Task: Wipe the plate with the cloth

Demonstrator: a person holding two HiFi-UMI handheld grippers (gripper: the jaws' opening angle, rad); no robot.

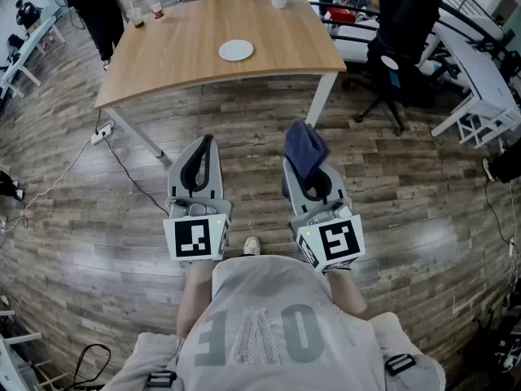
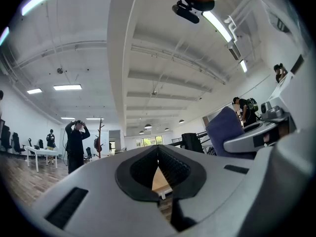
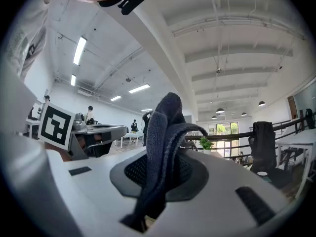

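Above floor [image 1: 244,129], short of tabletop [image 1: 179,55]: grips cloth [image 1: 306,147] in right claw [image 1: 303,169], fold sticking up past tips; holds left claw [image 1: 203,149] closed tight, empty. Notes plate [image 1: 236,50] flat mid-tabletop, well apart from both claws.

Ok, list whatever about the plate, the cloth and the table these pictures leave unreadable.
- The plate: in the head view it is too small and far away to show whether it is dirty. Neither gripper view shows it.
- The cloth: in the right gripper view its lower end disappears between the shut jaws of the right gripper.
- The small items at the far corner of the table: in the head view they are too small to identify.
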